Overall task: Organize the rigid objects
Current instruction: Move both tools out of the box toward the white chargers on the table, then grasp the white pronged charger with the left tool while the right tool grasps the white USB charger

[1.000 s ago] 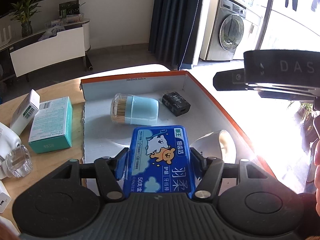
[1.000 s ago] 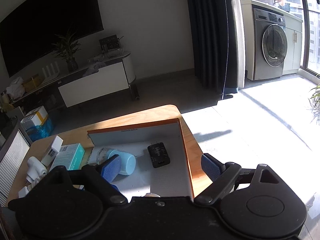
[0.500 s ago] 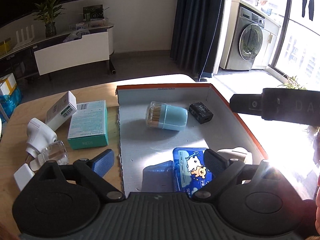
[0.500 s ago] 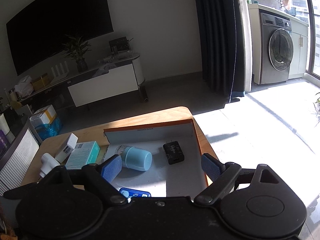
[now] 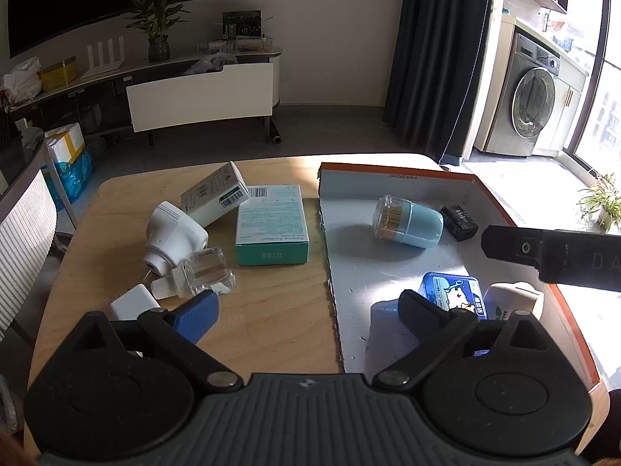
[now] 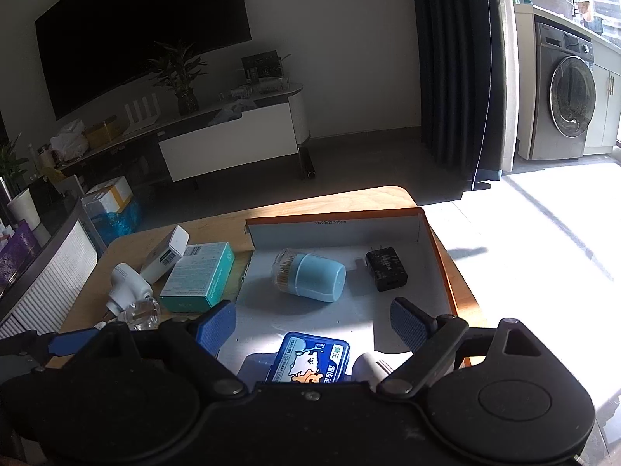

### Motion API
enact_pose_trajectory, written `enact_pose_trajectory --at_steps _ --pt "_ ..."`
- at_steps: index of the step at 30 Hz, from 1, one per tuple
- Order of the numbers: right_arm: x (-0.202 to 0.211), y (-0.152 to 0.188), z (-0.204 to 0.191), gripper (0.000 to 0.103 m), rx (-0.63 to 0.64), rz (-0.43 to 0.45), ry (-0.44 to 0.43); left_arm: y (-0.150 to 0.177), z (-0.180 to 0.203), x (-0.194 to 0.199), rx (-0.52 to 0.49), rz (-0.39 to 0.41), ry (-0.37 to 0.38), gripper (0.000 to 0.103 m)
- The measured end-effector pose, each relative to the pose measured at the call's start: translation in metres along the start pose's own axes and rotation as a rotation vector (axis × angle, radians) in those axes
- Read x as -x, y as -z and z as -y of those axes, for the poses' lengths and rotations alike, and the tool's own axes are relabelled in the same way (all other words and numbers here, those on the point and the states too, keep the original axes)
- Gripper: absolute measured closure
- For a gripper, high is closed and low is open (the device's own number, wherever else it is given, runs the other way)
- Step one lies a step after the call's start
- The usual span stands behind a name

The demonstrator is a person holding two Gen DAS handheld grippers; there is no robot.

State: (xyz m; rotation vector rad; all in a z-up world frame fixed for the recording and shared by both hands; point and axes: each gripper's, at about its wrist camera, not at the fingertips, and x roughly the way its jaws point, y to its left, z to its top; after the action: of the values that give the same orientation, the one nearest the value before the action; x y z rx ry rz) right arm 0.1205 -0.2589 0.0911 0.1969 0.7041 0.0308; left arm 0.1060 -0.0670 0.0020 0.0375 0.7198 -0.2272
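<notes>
Inside the shallow cardboard tray (image 5: pixel 403 186), near its front edge, a flat blue floss-pick tin (image 5: pixel 452 291) is lying just beside a white rounded object (image 5: pixel 512 295), while a pale blue toothpick jar (image 5: pixel 407 223) is resting on its side farther back next to a black charger block (image 5: pixel 460 222). Above the wooden table (image 5: pixel 271 310), the left gripper (image 5: pixel 306 310) is hovering released, jaws spread wide and holding nothing, straddling the tray's left wall. The right gripper (image 6: pixel 310 322) is likewise hanging released and empty over the tray. Waiting outside on the table are a teal carton (image 5: pixel 271 225), a white carton (image 5: pixel 215 192) leaning on it, a white plug-in device (image 5: pixel 174 237), a clear plastic bottle (image 5: pixel 205 273) and a small white adapter (image 5: pixel 134 303). Likely trouble: the glossy, rounded bottle and plug-in body could slip or roll from the pads, and the leaning carton could topple if the teal one is pulled first. The tray's thin paper wall could catch a low-swinging finger and shift the whole tray.
</notes>
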Motion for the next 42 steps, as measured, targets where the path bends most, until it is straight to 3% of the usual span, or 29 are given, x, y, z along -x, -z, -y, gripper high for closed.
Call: enact_pose_trajectory --at_steps 17,21,25,29,37,40,42 --pt "-0.006 0.016 -0.054 0.001 0.105 -0.059 -0.107 0.033 -0.059 0.026 0.112 0.035 -0.102 0.001" --pt "-0.007 0.02 -0.058 0.001 0.107 -0.072 -0.127 0.053 -0.074 0.027 0.198 0.041 -0.167 0.001" --pt "-0.008 0.024 -0.061 0.001 0.115 -0.08 -0.141 0.064 -0.079 0.02 0.218 0.029 -0.207 0.001" --pt "-0.008 0.026 -0.06 0.001 0.111 -0.084 -0.148 0.067 -0.083 0.011 0.215 0.001 -0.192 0.001" --pt "-0.01 0.027 -0.052 0.001 0.086 -0.086 -0.14 0.073 -0.084 -0.002 0.234 0.011 -0.238 0.003" --pt "-0.01 0.026 -0.053 0.001 0.09 -0.087 -0.141 0.072 -0.086 -0.005 0.226 0.023 -0.239 0.021" --pt "-0.01 0.026 -0.054 0.001 0.092 -0.086 -0.143 0.071 -0.088 -0.003 0.22 0.037 -0.217 0.05"
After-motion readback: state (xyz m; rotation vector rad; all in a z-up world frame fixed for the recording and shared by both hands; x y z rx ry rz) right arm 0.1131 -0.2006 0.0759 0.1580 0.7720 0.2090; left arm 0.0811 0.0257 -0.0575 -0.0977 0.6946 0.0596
